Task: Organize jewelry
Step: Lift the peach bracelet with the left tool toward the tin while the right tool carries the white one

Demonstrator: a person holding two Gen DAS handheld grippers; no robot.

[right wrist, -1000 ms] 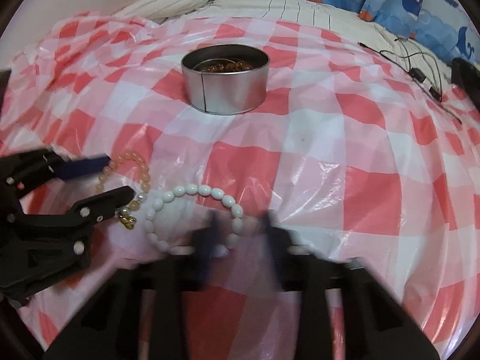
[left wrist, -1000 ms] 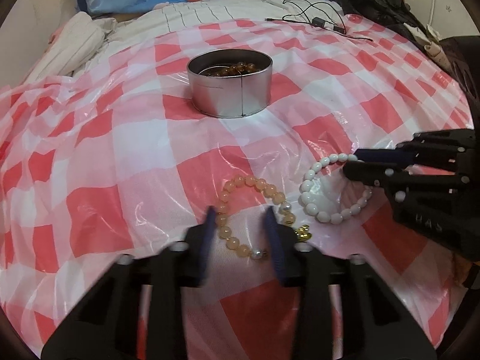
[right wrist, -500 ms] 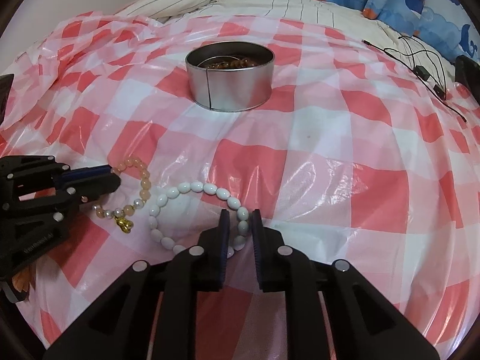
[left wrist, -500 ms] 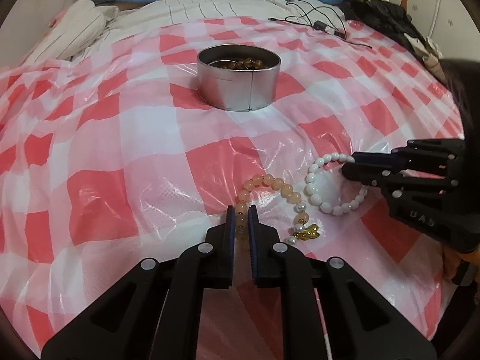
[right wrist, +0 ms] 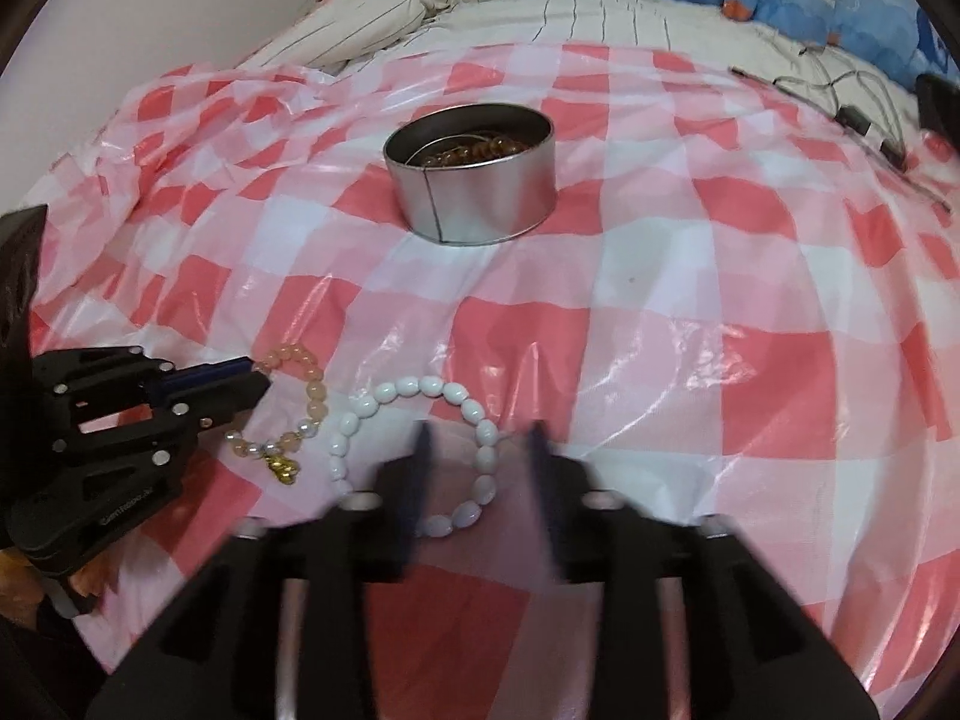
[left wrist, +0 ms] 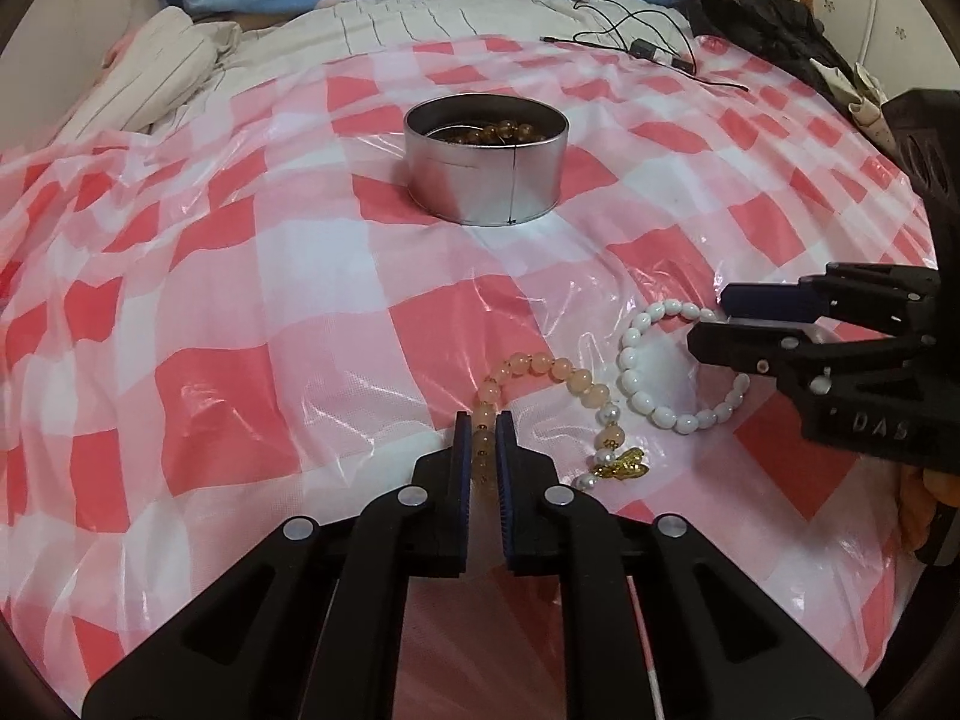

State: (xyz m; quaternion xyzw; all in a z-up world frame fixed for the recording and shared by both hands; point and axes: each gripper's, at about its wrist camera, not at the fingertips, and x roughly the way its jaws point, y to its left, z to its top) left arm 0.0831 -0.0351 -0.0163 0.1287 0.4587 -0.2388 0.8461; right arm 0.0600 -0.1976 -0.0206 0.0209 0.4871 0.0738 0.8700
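Left tool (left wrist: 483,420) pinches peach bracelet (left wrist: 555,369); right tool (right wrist: 480,438) agape.

Checked sheet (left wrist: 372,324) (over a bed) carries tin (left wrist: 486,174) and two bracelets (left wrist: 678,372).

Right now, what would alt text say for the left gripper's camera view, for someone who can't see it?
The left gripper is shut on a peach bead bracelet lying on a red-and-white checked plastic sheet. To its right, the right gripper reaches over a white bead bracelet. Farther back stands a round metal tin with brown beads inside.
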